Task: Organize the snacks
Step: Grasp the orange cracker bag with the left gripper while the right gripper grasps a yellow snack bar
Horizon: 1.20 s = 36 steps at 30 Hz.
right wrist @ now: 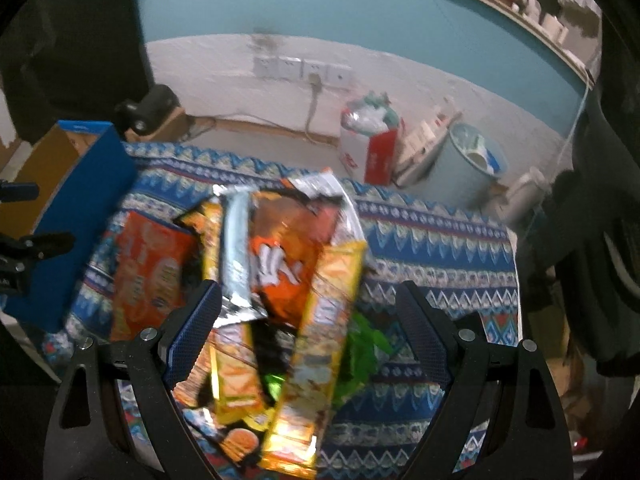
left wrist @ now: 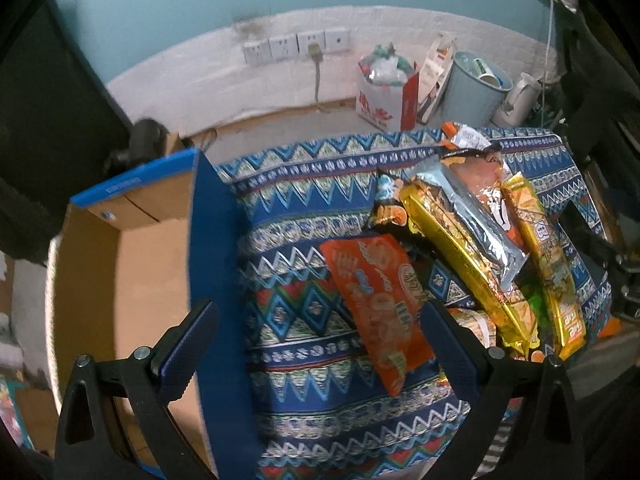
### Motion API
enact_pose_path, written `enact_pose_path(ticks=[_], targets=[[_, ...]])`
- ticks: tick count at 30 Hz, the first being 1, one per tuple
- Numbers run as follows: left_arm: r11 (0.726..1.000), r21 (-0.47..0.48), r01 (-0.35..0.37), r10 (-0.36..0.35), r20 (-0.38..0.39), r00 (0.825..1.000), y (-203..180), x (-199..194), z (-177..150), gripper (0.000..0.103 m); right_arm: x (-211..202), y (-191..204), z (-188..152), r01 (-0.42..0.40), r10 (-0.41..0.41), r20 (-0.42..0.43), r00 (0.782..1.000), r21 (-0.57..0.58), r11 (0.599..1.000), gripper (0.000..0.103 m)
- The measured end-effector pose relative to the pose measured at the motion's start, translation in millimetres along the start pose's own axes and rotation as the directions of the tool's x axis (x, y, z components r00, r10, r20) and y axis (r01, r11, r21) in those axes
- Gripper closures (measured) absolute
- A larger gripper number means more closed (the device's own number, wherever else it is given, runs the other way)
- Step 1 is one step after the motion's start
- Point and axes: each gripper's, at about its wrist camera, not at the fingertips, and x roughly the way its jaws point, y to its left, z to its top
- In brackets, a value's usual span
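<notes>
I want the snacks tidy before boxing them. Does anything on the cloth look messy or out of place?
Yes. The snack packets lie in a crisscrossed heap on the patterned blue cloth, overlapping at angles. A silver foil packet sits on top. The blue-edged cardboard box beside them shows nothing inside.

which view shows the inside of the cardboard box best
The left wrist view: the cardboard box lies open on the left, its brown inside and blue rim clear. The right wrist view catches only the box's blue side and a blurred sliver of its inside at the left edge.
</notes>
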Motion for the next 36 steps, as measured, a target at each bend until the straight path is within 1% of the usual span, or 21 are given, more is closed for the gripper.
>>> enact_pose_path(ticks=[3, 9, 16, 21, 24, 25, 27, 28, 29, 30, 32, 33, 35, 36], targets=[[1.0, -0.008, -0.006, 0.006, -0.038, 0.999, -7, 15, 3, 0.001, 13, -7, -7, -0.003, 0.004, -0.043, 0.999, 0.025, 1.0, 0.016], [0.998, -0.002, -0.063, 0.063, -0.085, 0.994, -26, 45, 7, 0.001, 33, -18, -19, -0.01, 0.016, -0.106, 0.994, 0.061, 0.998, 0.016], [0.997, -0.021, -0.07, 0.067, -0.144, 0.987, -44, 75, 12, 0.001, 55, -18, -31, 0.018, -0.012, -0.164, 0.986, 0.037, 0.999, 0.016], [0.995, -0.06, -0.076, 0.062, -0.204, 0.977, -46, 98, 15, 0.001, 69, -14, -37, 0.047, -0.047, -0.187, 0.981, -0.002, 0.999, 0.016], [0.995, -0.069, -0.077, 0.06, -0.226, 0.972, -48, 109, 16, 0.001, 79, -10, -38, 0.048, -0.052, -0.202, 0.978, -0.026, 0.999, 0.016], [0.995, -0.059, -0.083, 0.068, -0.232, 0.97, -50, 113, 16, 0.001, 81, -10, -39, 0.047, -0.052, -0.205, 0.977, -0.031, 0.998, 0.016], [0.995, -0.044, -0.092, 0.079, -0.238, 0.968, -53, 120, 18, 0.001, 84, -8, -40, 0.049, -0.058, -0.206, 0.977, -0.048, 0.998, 0.022], [0.995, -0.037, -0.089, 0.078, -0.24, 0.968, -55, 124, 18, 0.001, 86, -8, -40, 0.046, -0.057, -0.209, 0.976, -0.055, 0.997, 0.028], [0.996, -0.03, -0.083, 0.073, -0.243, 0.967, -56, 127, 18, 0.001, 87, -7, -40, 0.04, -0.052, -0.211, 0.976, -0.058, 0.997, 0.038], [0.997, -0.024, -0.078, 0.07, -0.243, 0.967, -57, 130, 18, 0.001, 88, -7, -39, 0.033, -0.045, -0.212, 0.976, -0.061, 0.998, 0.043], [0.998, -0.014, -0.069, 0.063, -0.239, 0.969, -56, 134, 14, 0.003, 89, -7, -38, 0.027, -0.04, -0.211, 0.977, -0.068, 0.997, 0.063], [0.998, -0.009, -0.061, 0.057, -0.235, 0.97, -57, 136, 14, 0.006, 89, -7, -37, 0.029, -0.043, -0.208, 0.977, -0.073, 0.997, 0.066], [0.999, -0.01, -0.03, 0.027, -0.23, 0.973, -55, 136, 12, 0.028, 88, -10, -36, 0.022, -0.034, -0.202, 0.979, -0.061, 0.998, 0.072], [1.0, -0.019, -0.012, 0.007, -0.232, 0.973, -53, 138, 10, 0.033, 87, -12, -37, 0.017, -0.028, -0.199, 0.98, -0.054, 0.998, 0.073]])
